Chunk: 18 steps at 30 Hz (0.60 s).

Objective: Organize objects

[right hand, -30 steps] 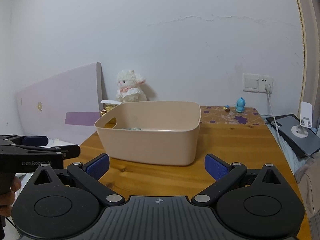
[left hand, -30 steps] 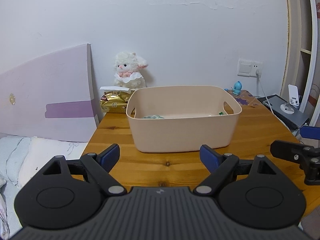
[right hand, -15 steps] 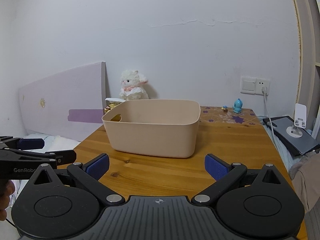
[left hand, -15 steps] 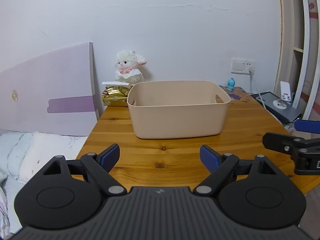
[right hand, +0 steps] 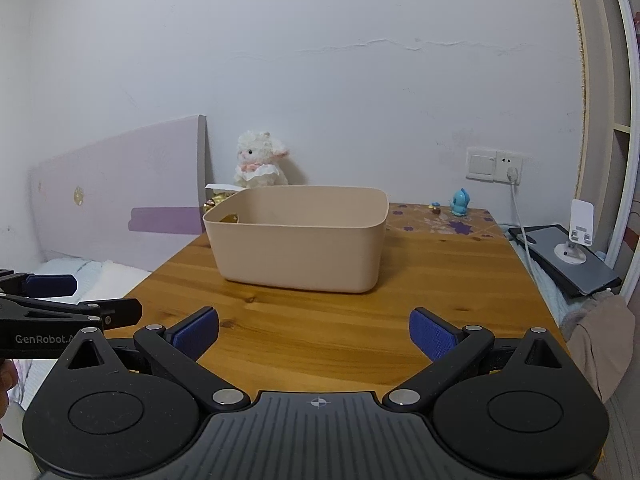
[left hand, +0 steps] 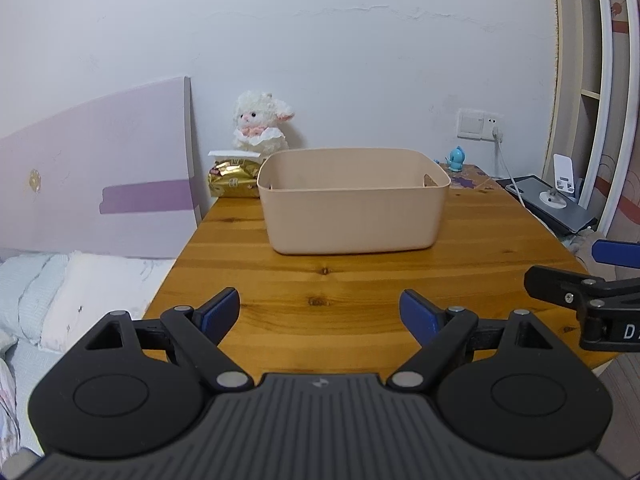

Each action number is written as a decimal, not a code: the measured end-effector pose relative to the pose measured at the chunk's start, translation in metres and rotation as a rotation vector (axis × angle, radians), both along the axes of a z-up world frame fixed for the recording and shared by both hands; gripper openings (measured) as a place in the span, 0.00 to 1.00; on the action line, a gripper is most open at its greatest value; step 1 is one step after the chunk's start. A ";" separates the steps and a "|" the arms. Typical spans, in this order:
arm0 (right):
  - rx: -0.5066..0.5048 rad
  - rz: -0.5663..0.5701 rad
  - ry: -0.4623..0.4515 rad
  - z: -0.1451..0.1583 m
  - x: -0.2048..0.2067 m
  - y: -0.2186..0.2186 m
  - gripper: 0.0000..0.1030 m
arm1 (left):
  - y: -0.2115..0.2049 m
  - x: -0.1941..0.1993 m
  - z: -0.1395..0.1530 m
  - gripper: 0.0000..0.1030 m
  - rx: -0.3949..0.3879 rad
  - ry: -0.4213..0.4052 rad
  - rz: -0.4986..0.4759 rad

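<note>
**Both grippers empty, bin well ahead on the table**

Nearest, the left gripper [left hand: 320, 312] hangs over the near edge of the wooden table [left hand: 360, 280], its blue pads spread wide with nothing between them and nothing touched. The right gripper [right hand: 314, 334] is the same: jaws fully released, holding nothing, poised above the table's front edge. Each shows in the other's view at the side, level with it and apart.

Further on, in the middle of the table, stands the beige plastic storage bin [left hand: 354, 216], upright, with cut-out handles in its short walls. From this low angle its contents cannot be seen. It looks light and fairly stiff, with smooth walls that would probably slip under a pinch; the rim or a handle opening seems the surer hold.

Behind the bin's left corner lies a gold foil snack packet [left hand: 232, 180], likely soft and crinkly, best taken by an edge. A white plush lamb [left hand: 260, 126] sits against the wall, soft and easy to squeeze. A small blue figurine [left hand: 456, 159] stands at the far right corner.
</note>
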State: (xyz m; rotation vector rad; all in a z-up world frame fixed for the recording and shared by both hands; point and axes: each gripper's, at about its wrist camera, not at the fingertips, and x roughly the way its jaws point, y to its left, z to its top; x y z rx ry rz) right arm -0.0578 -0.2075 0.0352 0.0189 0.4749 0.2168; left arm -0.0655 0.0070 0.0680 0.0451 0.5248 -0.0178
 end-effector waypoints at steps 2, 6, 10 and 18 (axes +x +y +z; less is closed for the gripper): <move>-0.001 -0.001 0.004 -0.001 -0.004 -0.001 1.00 | 0.002 -0.003 -0.002 0.85 -0.007 0.008 0.005; -0.004 -0.011 0.014 -0.003 -0.010 -0.002 1.00 | 0.004 -0.008 -0.005 0.85 -0.003 0.015 0.017; -0.010 -0.025 0.024 -0.004 -0.016 -0.004 1.00 | 0.007 -0.014 -0.008 0.85 0.003 0.014 0.026; -0.023 -0.039 0.040 -0.007 -0.025 -0.007 1.00 | 0.004 -0.020 -0.008 0.85 0.022 0.015 0.020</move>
